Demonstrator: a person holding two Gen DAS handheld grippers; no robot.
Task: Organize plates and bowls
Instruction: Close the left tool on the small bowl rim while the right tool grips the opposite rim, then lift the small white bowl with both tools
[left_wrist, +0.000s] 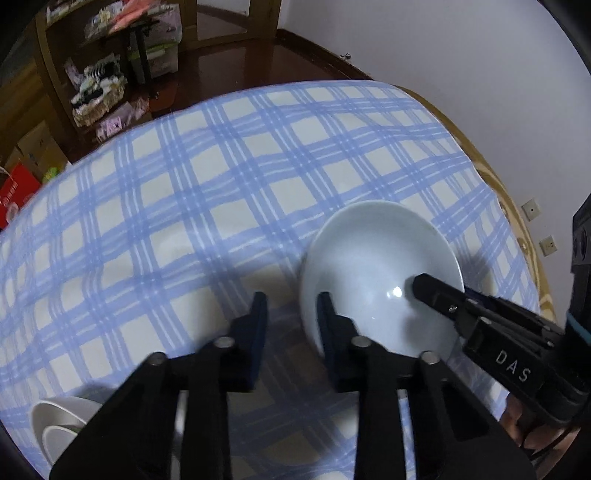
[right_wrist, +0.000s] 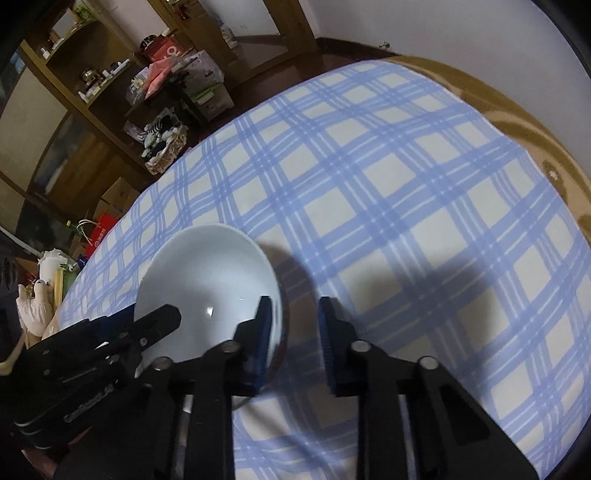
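Both the left gripper (left_wrist: 291, 314) and right gripper (right_wrist: 293, 314) straddle opposite rims of the slick, stiff, breakable white bowl (left_wrist: 369, 251), jaws narrow but not pinching yet, best spot imo.

The left gripper (left_wrist: 291, 321) is pointing steeply downward, its jaws standing a narrow gap apart, with the blue pads facing each other and not pressing together. The right gripper (right_wrist: 293, 321) is tilting down in the same way, its jaws holding a similar narrow gap. The two grippers are angling in toward each other, each one's black fingers reaching into the other's view from the side.
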